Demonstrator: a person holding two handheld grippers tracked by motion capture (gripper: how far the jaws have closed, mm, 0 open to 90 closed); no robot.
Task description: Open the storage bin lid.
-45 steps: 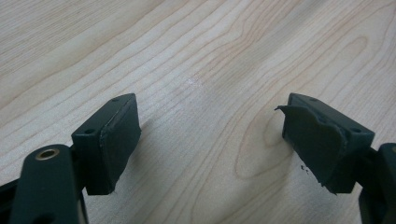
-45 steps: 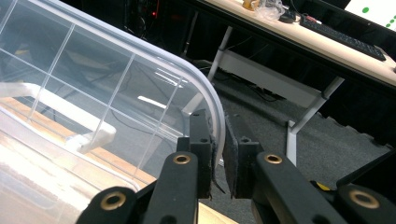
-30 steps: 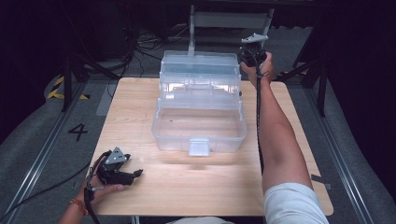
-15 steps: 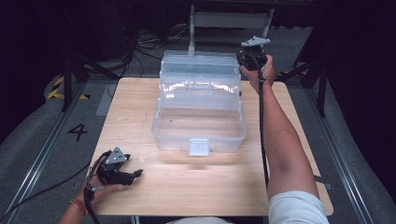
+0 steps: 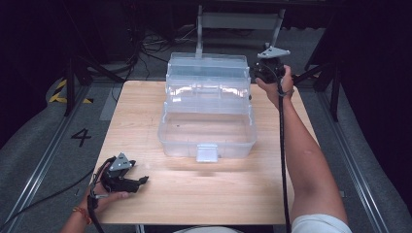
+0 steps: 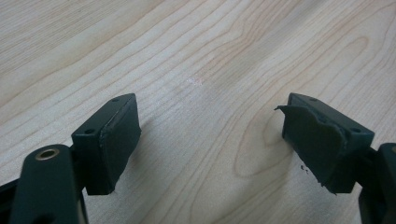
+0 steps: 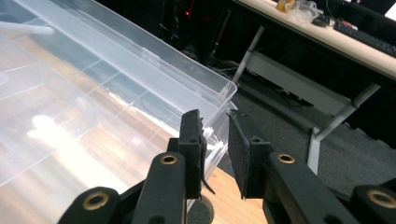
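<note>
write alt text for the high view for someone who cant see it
A clear plastic organiser box stands open on a wooden table. The right gripper is at the box's far right corner; the left gripper rests open near the table's near left edge.

The box [image 5: 208, 114] is clear, glossy plastic, smooth-walled, throwing pale glare. The table [image 5: 204, 194] is light wood with visible grain and a smooth, faintly shiny finish. The left gripper [image 6: 210, 140] carries matt black pads [image 6: 116, 135] that look like rubber, ragged at one edge. The right gripper [image 7: 215, 144] has matt black arms with brass-coloured rivets [image 7: 168, 159], probably metal.
</note>
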